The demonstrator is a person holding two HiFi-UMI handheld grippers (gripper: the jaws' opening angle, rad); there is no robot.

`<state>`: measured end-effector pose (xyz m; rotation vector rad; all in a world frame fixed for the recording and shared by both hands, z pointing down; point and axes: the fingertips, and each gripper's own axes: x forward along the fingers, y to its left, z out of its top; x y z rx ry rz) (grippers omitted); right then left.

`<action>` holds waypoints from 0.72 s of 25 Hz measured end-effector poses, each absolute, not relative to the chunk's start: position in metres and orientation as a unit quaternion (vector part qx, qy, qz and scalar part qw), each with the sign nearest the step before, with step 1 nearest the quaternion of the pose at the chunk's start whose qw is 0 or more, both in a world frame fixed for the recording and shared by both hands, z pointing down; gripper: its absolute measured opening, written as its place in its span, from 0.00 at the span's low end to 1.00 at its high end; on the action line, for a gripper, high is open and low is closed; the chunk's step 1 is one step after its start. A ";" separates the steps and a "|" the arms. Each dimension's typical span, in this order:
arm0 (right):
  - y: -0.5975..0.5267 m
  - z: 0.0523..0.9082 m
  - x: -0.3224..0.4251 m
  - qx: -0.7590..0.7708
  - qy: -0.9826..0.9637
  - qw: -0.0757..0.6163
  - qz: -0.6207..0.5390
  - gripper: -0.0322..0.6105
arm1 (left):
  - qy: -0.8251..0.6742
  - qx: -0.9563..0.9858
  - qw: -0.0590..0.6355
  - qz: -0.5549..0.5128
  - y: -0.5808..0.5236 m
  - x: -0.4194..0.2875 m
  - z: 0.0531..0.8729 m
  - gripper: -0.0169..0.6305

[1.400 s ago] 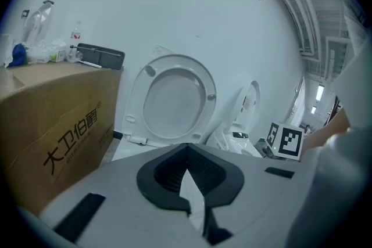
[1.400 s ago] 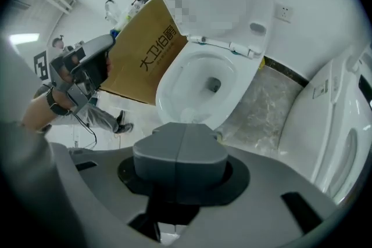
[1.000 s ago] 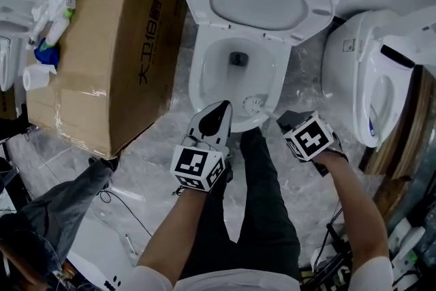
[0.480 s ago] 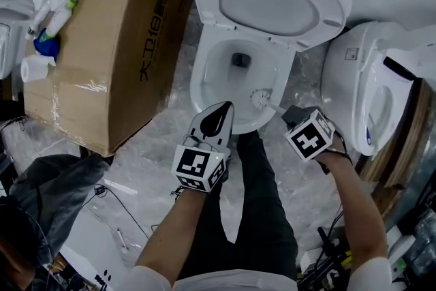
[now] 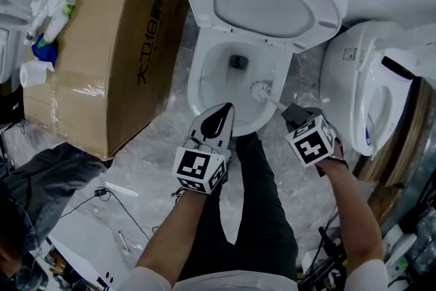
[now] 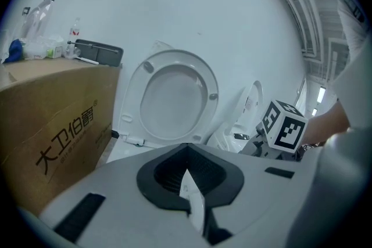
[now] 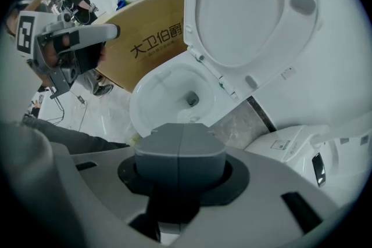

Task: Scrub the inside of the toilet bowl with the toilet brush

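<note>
Nearest the person, the left gripper [image 5: 218,118] hangs just off the front rim of the toilet bowl [image 5: 197,82]. Its jaws are pinched together on nothing, so it's basically a spectator. The right gripper [image 5: 293,115] sits at the bowl's front-right corner, clamped tight on the toilet brush [image 5: 261,89] handle. The brush's long axis runs from that gripper up and left over the rim, with the bristle head inside the bowl near its right wall (the drain [image 5: 238,61] is farther in, toward the raised lid [image 5: 266,0]). So the scrubbing stroke probably pushes away from the right gripper, toward the drain.
</note>
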<state>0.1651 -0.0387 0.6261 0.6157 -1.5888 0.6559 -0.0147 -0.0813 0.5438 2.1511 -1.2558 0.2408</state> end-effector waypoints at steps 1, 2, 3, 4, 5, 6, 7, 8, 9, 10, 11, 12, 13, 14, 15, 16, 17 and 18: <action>-0.038 0.625 0.165 0.288 -0.691 0.594 0.293 0.30 | -0.476 0.817 0.313 0.091 -0.081 -0.014 0.543 0.04; -0.036 0.625 0.164 0.315 -0.692 0.567 0.317 0.30 | -0.476 0.817 0.313 0.091 -0.081 -0.014 0.542 0.04; -0.032 0.625 0.162 0.345 -0.687 0.528 0.360 0.30 | -0.476 0.817 0.313 0.092 -0.080 -0.015 0.541 0.04; -0.026 0.626 0.159 0.377 -0.675 0.475 0.420 0.30 | -0.475 0.817 0.314 0.093 -0.078 -0.015 0.541 0.04; -0.019 0.627 0.154 0.407 -0.654 0.411 0.487 0.30 | -0.474 0.817 0.314 0.094 -0.076 -0.016 0.540 0.04; -0.011 0.628 0.150 0.435 -0.625 0.342 0.550 0.30 | -0.472 0.819 0.313 0.095 -0.074 -0.017 0.538 0.04; -0.004 0.629 0.146 0.460 -0.592 0.273 0.602 0.30 | -0.469 0.821 0.312 0.096 -0.072 -0.018 0.536 0.04; 0.003 0.630 0.143 0.484 -0.560 0.213 0.638 0.30 | -0.466 0.823 0.310 0.097 -0.070 -0.019 0.535 0.04; 0.010 0.632 0.141 0.508 -0.530 0.165 0.658 0.30 | -0.463 0.825 0.308 0.098 -0.068 -0.020 0.533 0.04; 0.017 0.635 0.142 0.532 -0.505 0.129 0.667 0.30 | -0.461 0.827 0.306 0.099 -0.066 -0.022 0.531 0.04; 0.023 0.637 0.143 0.555 -0.483 0.100 0.670 0.30 | -0.459 0.829 0.304 0.100 -0.065 -0.023 0.530 0.04; 0.029 0.639 0.145 0.574 -0.464 0.073 0.670 0.30 | -0.456 0.831 0.302 0.101 -0.063 -0.024 0.529 0.04; 0.033 0.640 0.146 0.590 -0.447 0.047 0.671 0.30 | -0.453 0.833 0.300 0.103 -0.062 -0.024 0.528 0.04; 0.037 0.642 0.146 0.602 -0.431 0.020 0.672 0.30 | -0.449 0.836 0.299 0.104 -0.060 -0.024 0.529 0.04; 0.040 0.643 0.146 0.611 -0.418 -0.006 0.672 0.30 | -0.445 0.838 0.298 0.106 -0.059 -0.024 0.529 0.04; 0.041 0.644 0.146 0.619 -0.407 -0.031 0.671 0.30 | -0.442 0.839 0.298 0.107 -0.058 -0.023 0.530 0.04; 0.042 0.645 0.145 0.625 -0.396 -0.056 0.671 0.30 | -0.439 0.841 0.298 0.108 -0.057 -0.022 0.532 0.04; 0.041 0.647 0.145 0.629 -0.385 -0.080 0.671 0.30 | -0.435 0.842 0.299 0.108 -0.056 -0.020 0.533 0.04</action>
